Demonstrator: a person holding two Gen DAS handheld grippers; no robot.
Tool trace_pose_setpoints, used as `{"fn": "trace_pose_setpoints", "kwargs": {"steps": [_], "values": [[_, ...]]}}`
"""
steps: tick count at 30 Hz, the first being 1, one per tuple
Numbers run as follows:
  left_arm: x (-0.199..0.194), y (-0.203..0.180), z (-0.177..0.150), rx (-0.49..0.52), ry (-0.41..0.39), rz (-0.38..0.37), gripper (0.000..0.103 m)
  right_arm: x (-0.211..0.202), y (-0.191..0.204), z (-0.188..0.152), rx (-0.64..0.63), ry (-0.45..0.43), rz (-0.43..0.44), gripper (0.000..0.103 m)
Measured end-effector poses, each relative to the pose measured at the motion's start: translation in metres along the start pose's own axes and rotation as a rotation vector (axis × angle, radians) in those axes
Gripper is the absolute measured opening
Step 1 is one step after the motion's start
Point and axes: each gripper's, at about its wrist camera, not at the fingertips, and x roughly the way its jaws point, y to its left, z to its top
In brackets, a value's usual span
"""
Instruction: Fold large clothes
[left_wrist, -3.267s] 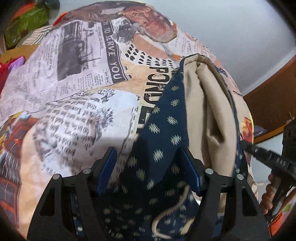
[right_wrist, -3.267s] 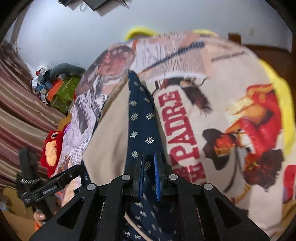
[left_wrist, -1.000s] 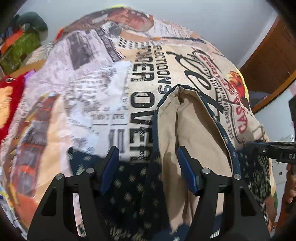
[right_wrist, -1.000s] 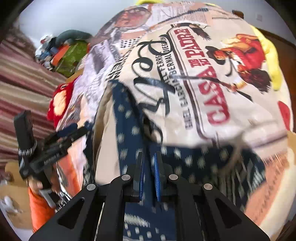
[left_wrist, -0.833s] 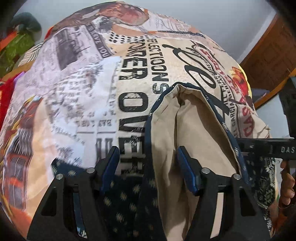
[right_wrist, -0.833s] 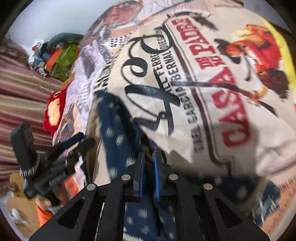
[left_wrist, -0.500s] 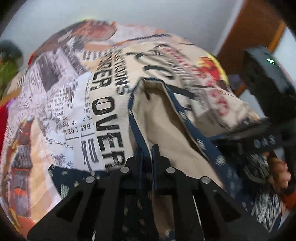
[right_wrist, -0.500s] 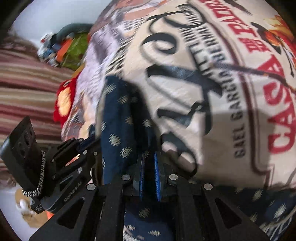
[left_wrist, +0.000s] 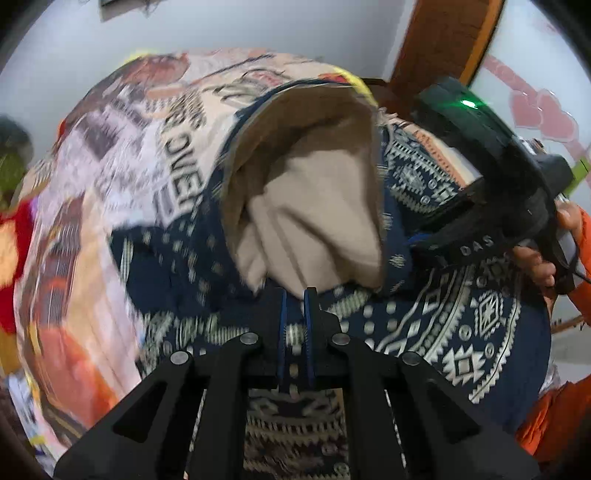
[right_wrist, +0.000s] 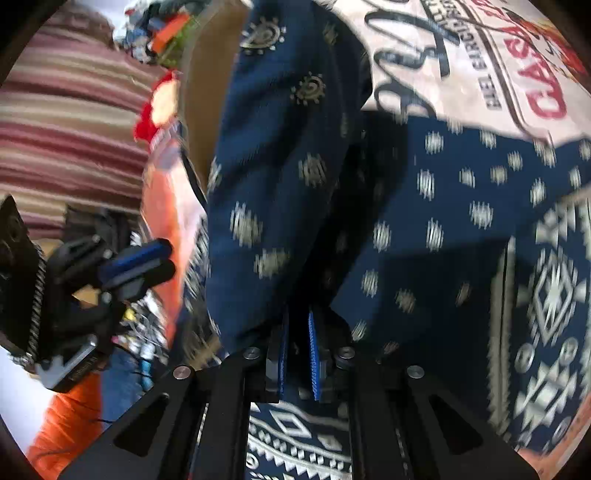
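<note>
Navy patterned garment (left_wrist: 424, 332) with a beige lining (left_wrist: 314, 206) lies bunched on the printed bedspread (left_wrist: 122, 166). Left gripper (left_wrist: 294, 299) pinches a fold of it near the lining; right gripper (right_wrist: 297, 328) likewise clamps navy cloth just beside the bedspread's lettering.

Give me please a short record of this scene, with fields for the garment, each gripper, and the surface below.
garment: navy patterned garment with beige lining, partly lifted
left gripper: left gripper shut on the garment's edge
right gripper: right gripper shut on navy cloth
surface: printed bedspread with newspaper-style lettering
person: orange sleeve at the right edge of the left wrist view
sharpness: both views blurred in places
</note>
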Motion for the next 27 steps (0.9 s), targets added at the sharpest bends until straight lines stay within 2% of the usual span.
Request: {"fn": "trace_pose_setpoints", "kwargs": {"steps": [2, 4, 6, 7, 9, 15, 17, 21, 22, 23, 24, 26, 27], "values": [[-0.002, 0.005, -0.009, -0.035, 0.017, 0.018, 0.011, 0.004, 0.006, -0.009, -0.012, -0.004, -0.040, 0.007], [-0.006, 0.008, -0.014, -0.043, 0.018, 0.049, 0.024, 0.004, 0.009, -0.019, -0.018, -0.012, -0.065, 0.007], [-0.010, 0.012, -0.015, -0.059, 0.009, 0.091, 0.062, 0.000, 0.011, -0.027, -0.013, -0.029, -0.071, 0.007], [-0.012, 0.014, -0.013, -0.071, -0.006, 0.102, 0.068, -0.002, 0.010, -0.031, -0.004, -0.034, -0.064, 0.007], [-0.013, 0.018, -0.005, -0.091, -0.033, 0.111, 0.069, -0.007, 0.008, -0.038, 0.020, -0.043, -0.046, 0.007], [0.015, 0.028, 0.043, -0.105, -0.028, 0.141, 0.069, -0.015, -0.005, -0.054, 0.081, -0.060, -0.003, 0.007], [0.028, 0.033, 0.060, -0.130, -0.029, 0.125, 0.070, -0.016, -0.010, -0.062, 0.091, -0.054, 0.006, 0.007], [0.046, 0.040, 0.085, -0.168, -0.054, 0.081, 0.069, -0.022, -0.020, -0.066, 0.099, -0.052, 0.006, 0.007], [0.049, 0.040, 0.090, -0.169, -0.062, 0.075, 0.066, -0.023, -0.022, -0.066, 0.103, -0.053, 0.005, 0.007], [0.053, 0.039, 0.095, -0.160, -0.066, 0.075, 0.053, -0.023, -0.021, -0.066, 0.108, -0.056, 0.003, 0.007], [0.056, 0.037, 0.098, -0.147, -0.064, 0.081, 0.027, -0.026, -0.022, -0.066, 0.113, -0.064, -0.002, 0.007], [0.059, 0.032, 0.101, -0.116, -0.052, 0.100, 0.008, -0.034, -0.027, -0.063, 0.114, -0.082, -0.017, 0.007], [0.056, 0.031, 0.100, -0.118, -0.063, 0.098, 0.008, -0.041, -0.030, -0.062, 0.114, -0.096, -0.027, 0.007]]}}
